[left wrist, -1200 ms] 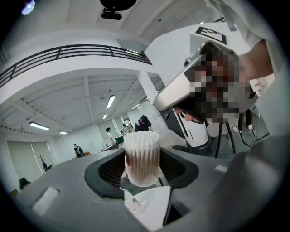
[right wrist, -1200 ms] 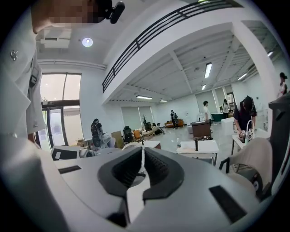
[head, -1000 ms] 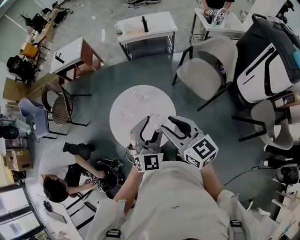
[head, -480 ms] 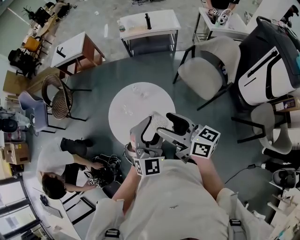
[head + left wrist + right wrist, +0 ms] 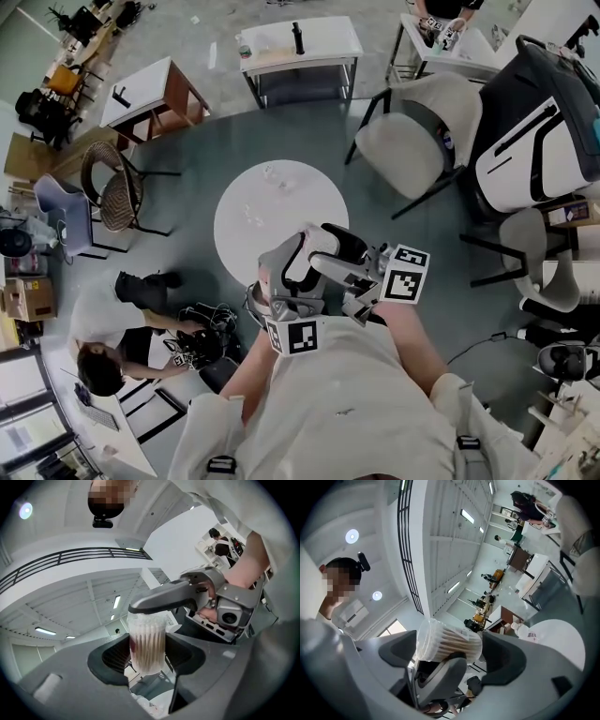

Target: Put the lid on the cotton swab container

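We have the clear cylindrical cotton swab container [image 5: 146, 637] clamped by its sides in our left hand-held gripper [image 5: 147, 660]. Its long axis runs jaw to jaw across our right hand-held gripper [image 5: 450, 657]. That gripper's jaws have just been opening and stand wide, one close over the top end.

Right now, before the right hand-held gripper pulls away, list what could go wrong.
1. The right hand-held gripper has just been opening its jaws, which stand around the cotton swab container without pressing it. Pulling back askew could snag its top and loosen the lid, whose seating cannot be judged.
2. Only the left hand-held gripper clamps the container, in the air over the round white table's near edge. A slip could send it to the floor.
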